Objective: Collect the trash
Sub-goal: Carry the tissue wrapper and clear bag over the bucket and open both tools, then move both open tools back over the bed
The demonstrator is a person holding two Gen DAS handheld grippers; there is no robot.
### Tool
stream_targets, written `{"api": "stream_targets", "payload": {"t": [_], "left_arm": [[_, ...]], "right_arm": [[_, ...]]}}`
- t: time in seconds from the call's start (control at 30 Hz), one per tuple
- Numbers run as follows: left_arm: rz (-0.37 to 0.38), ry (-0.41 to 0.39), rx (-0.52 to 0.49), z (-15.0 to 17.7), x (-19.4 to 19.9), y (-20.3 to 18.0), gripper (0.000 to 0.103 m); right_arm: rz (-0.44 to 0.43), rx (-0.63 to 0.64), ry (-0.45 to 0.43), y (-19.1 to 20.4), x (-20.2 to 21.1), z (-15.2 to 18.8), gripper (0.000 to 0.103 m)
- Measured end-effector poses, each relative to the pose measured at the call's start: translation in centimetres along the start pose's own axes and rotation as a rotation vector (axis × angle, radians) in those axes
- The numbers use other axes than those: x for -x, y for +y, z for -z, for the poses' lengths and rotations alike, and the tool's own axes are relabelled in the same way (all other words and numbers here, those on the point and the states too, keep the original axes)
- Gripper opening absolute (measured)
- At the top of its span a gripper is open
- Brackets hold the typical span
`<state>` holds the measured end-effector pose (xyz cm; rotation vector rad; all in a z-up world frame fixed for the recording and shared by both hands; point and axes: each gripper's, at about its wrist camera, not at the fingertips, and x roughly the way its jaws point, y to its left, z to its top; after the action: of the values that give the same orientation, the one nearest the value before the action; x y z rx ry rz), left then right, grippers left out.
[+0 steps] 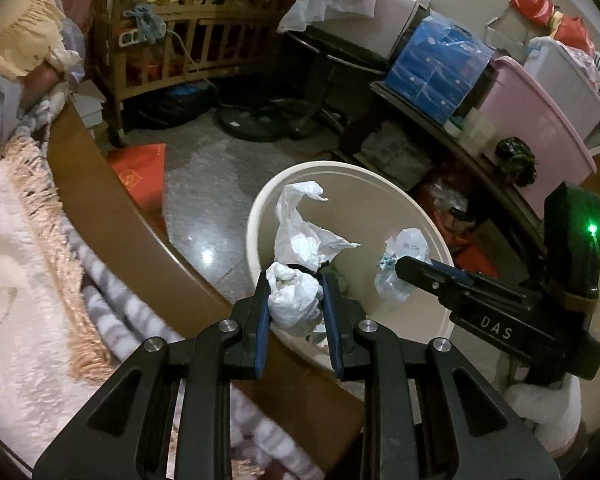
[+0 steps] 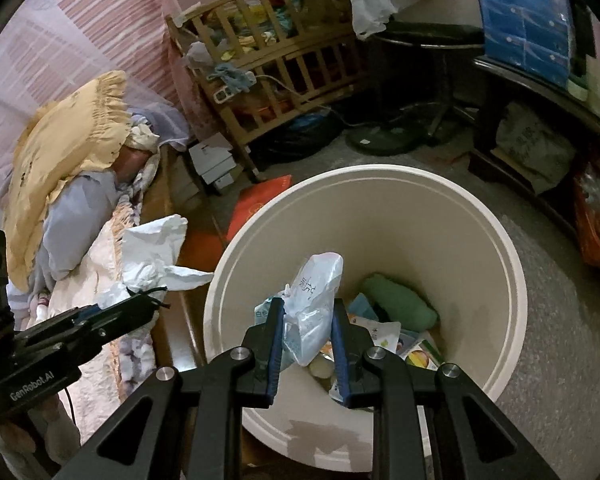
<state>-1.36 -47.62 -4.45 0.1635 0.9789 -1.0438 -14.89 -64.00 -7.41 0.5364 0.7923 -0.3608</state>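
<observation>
A cream round trash bin (image 1: 260,208) (image 2: 512,264) stands on the floor beside the bed. My left gripper (image 1: 296,280) is shut on a crumpled white tissue wad (image 1: 296,300) with a long white tail (image 1: 300,224), held at the bin's near rim. My right gripper (image 2: 308,306) is shut on a clear plastic bag (image 2: 312,304) and holds it over the bin's opening. Each gripper shows in the other's view: the right gripper (image 1: 400,268) with the plastic bag (image 1: 400,264), the left gripper (image 2: 156,300) with the tissue (image 2: 152,260). Several wrappers and a green item (image 2: 400,304) lie in the bin.
A bed with a white blanket (image 1: 16,280) and a yellow pillow (image 2: 68,152) is on the left, with a brown wooden edge (image 1: 100,200). A wooden crib (image 2: 276,52), a fan base (image 1: 256,124), a red bag (image 1: 144,172), and a shelf with storage boxes (image 1: 532,120) surround the floor.
</observation>
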Motion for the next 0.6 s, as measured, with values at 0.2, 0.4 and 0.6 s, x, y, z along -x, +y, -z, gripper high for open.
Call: {"api": "stream_targets", "payload": {"t": [0.2,0.4,0.6], "left_arm": [[0.018,0.008,-0.004,-0.1,-0.9,-0.5,0.022],[0.082,-0.004,-0.001,-0.4,-1.0,-0.6,0.039],[0.068,-0.010,0.011,0.0,-0.2,0.2,0.059]], "right_arm": [[0.020,-0.018,-0.013,-0.5,0.1,-0.1,0.020],[0.048,-0.070,-0.029,-1.2,0.5,-0.1,0.049],[0.056,-0.092,-0.042,-1.5,0.7,-0.2,0.055]]}}
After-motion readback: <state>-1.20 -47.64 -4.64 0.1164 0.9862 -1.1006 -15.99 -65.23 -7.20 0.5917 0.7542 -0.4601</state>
